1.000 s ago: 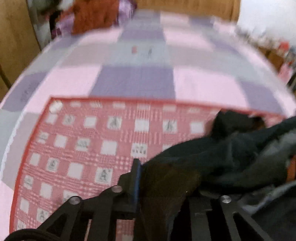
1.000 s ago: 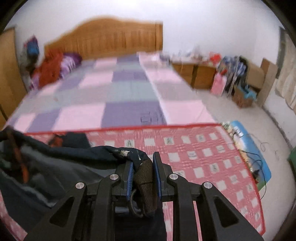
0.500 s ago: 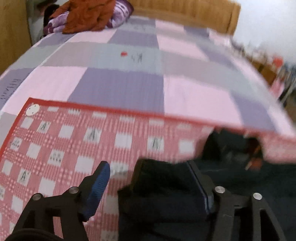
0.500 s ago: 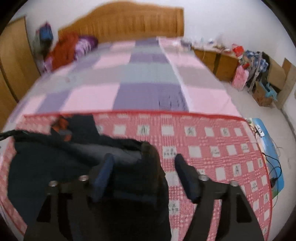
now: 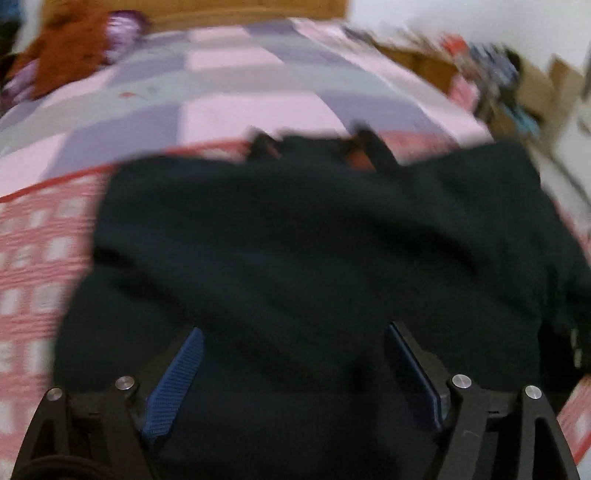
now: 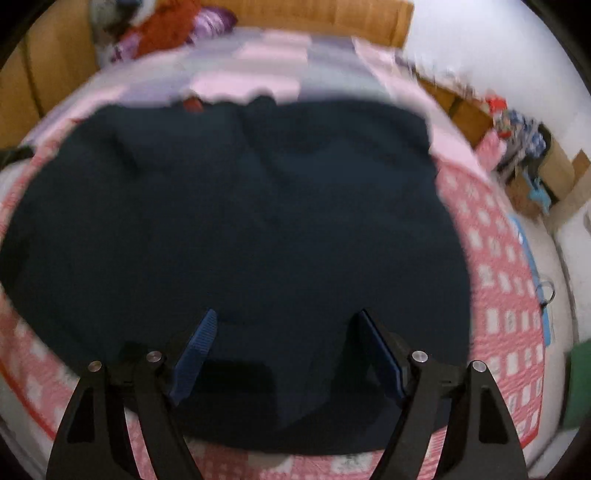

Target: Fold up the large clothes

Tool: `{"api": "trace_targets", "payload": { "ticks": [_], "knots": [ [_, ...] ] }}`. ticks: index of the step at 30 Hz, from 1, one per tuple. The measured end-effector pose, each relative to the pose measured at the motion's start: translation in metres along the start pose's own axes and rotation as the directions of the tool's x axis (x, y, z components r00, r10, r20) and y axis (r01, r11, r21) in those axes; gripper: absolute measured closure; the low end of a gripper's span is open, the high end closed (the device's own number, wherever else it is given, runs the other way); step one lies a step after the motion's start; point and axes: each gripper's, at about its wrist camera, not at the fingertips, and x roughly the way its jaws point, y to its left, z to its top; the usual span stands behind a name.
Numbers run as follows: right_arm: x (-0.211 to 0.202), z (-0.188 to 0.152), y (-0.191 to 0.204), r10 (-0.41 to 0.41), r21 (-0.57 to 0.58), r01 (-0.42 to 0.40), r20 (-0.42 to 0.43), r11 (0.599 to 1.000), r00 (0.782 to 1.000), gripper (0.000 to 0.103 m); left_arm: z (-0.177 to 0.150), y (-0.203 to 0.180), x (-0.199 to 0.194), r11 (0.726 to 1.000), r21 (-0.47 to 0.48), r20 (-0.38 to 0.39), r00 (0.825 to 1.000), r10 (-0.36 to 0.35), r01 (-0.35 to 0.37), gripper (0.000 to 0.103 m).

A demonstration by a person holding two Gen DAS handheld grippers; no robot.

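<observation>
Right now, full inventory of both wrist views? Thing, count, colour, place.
dark garment: 1, navy-black, spread on the checked cloth, under both grippers
checked cloth: 1, red and white, on the near end of the bed
bedspread: 1, pink, purple and grey blocks, covering the bed
clothes pile: 1 heap, rust-orange and purple, far left by the headboard
headboard: 1, wood, far end
floor clutter: several boxes and bags, mixed colours, right of the bed; too blurred to count
left hand-held gripper: 1, black with blue pads, jaws just opened, above the garment
right hand-held gripper: 1, same, jaws just opened
</observation>
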Motion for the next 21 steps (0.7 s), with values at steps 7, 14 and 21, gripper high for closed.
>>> {"api": "trace_targets", "payload": {
  "ticks": [7, 14, 21],
  "knots": [
    [0.068, 0.089, -0.011, -0.049, -0.021, 0.050, 0.050, 0.999, 0.998, 0.000, 0.044, 0.078, 0.065, 0.949, -0.183, 0.031, 0.964, 0.265, -0.255, 0.003],
    [0.075, 0.145, -0.010, -0.044, 0.004, 0.044, 0.072, 0.999, 0.996, 0.000, 0.051, 0.110, 0.057, 0.896, -0.241, -0.035, 0.926, 0.375, -0.372, 0.009],
    [0.072, 0.152, 0.004, -0.017, -0.085, 0.025, 0.097, 0.996, 0.995, 0.000, 0.086, -0.005, 0.073, 0.991, 0.022, 0.084, 0.988, 0.131, -0.133, 0.006]
  ]
}}
